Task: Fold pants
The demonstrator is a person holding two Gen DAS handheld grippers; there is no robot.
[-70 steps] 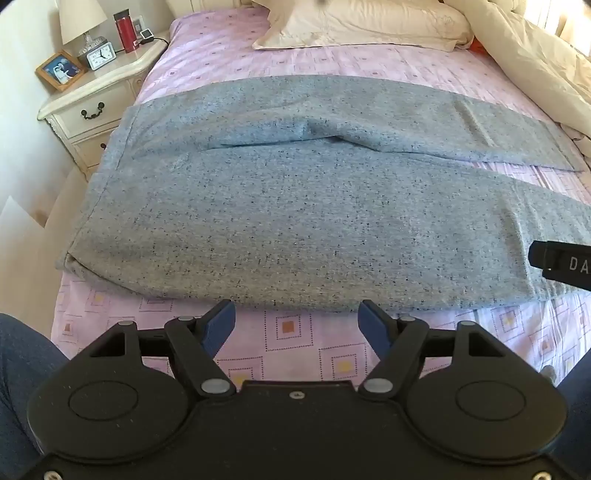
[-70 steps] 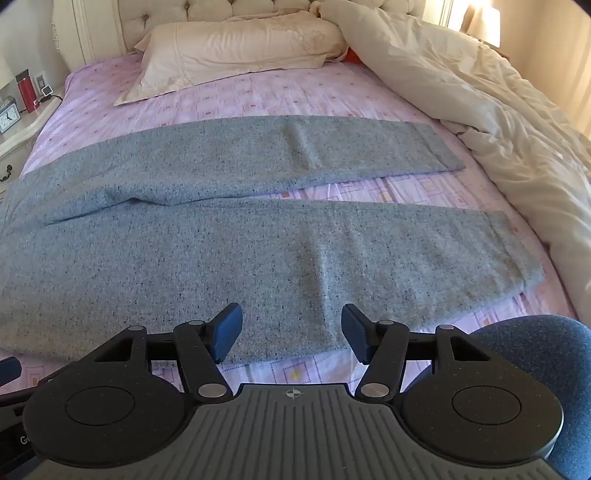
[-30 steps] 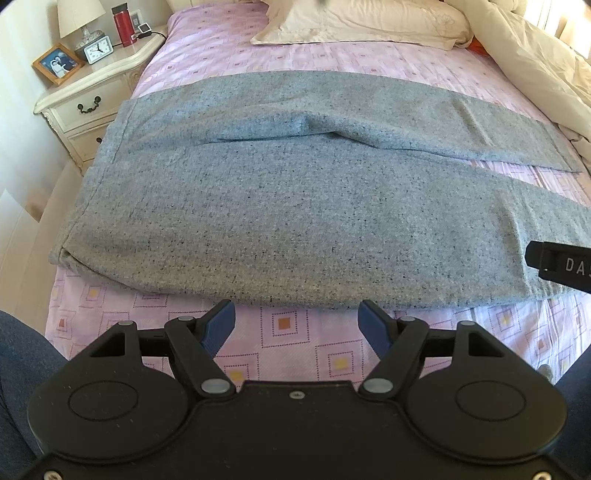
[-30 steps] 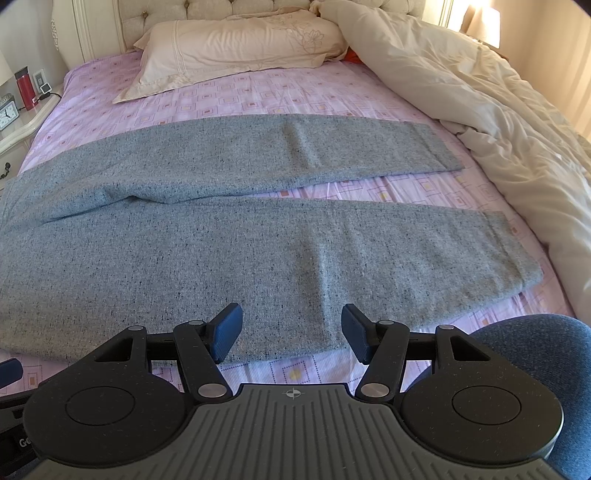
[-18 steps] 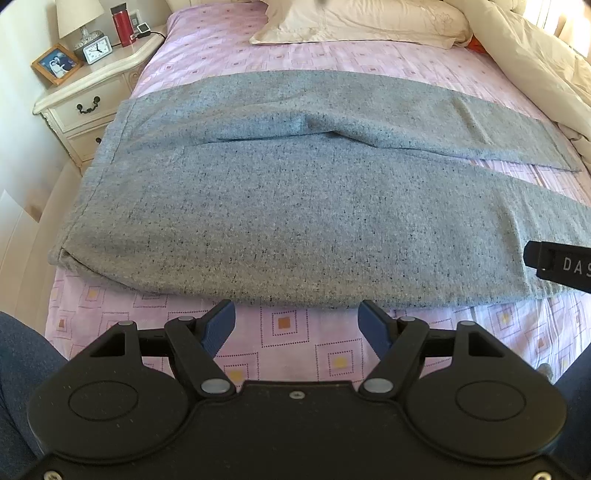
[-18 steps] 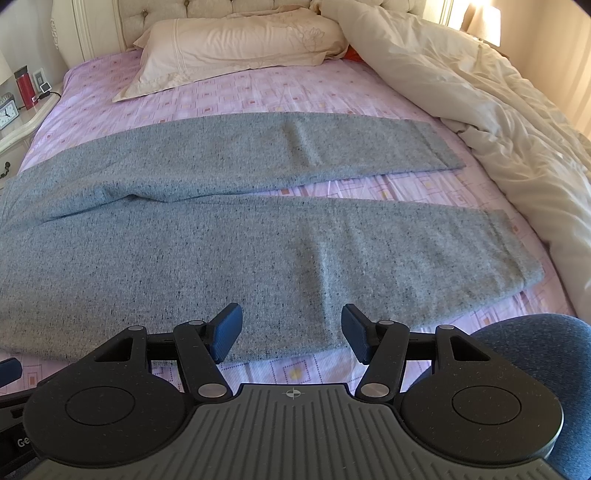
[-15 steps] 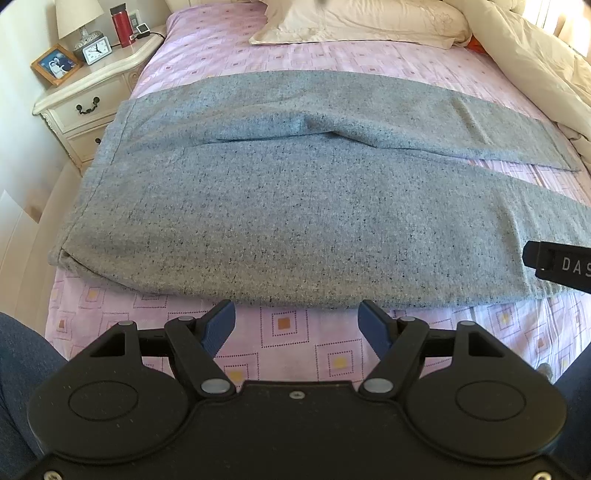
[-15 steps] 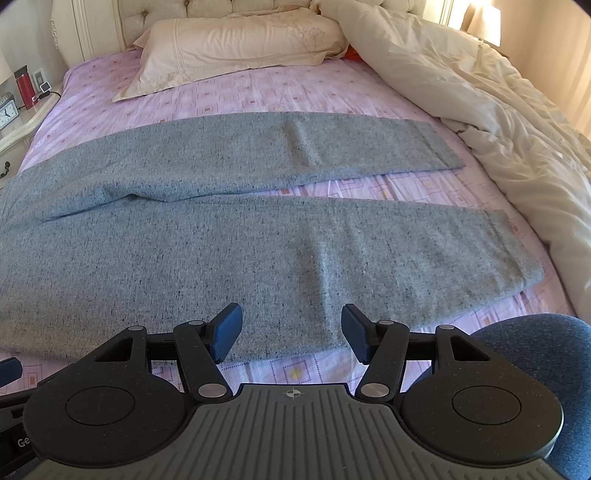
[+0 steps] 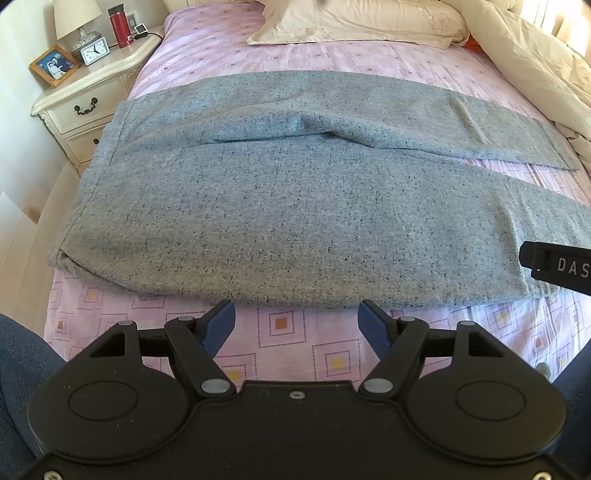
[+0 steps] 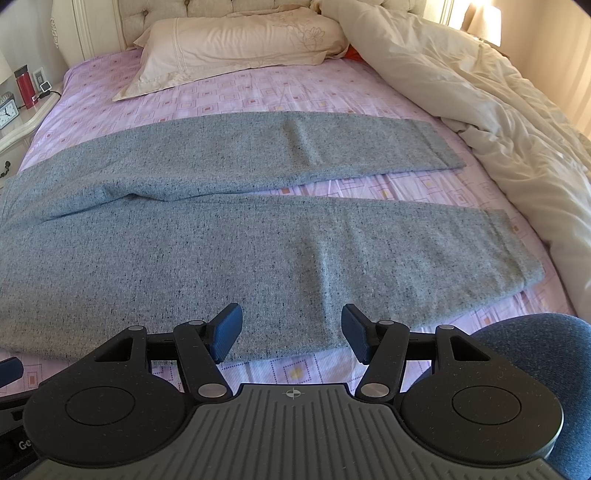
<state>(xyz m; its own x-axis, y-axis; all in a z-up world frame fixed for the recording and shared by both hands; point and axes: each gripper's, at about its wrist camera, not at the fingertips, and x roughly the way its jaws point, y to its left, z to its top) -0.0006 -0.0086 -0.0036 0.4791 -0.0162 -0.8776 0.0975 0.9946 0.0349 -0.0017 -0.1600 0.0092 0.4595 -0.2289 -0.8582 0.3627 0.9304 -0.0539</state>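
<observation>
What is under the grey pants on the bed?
The grey pants lie flat on a pink patterned bedsheet, which shows around them and in the gap between the two legs. Whatever is directly beneath the fabric is covered and cannot be seen.

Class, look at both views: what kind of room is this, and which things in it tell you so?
Most likely a bedroom: grey pants lie spread on a bed with a pillow and rumpled duvet, beside a nightstand holding a lamp and clock.
</observation>
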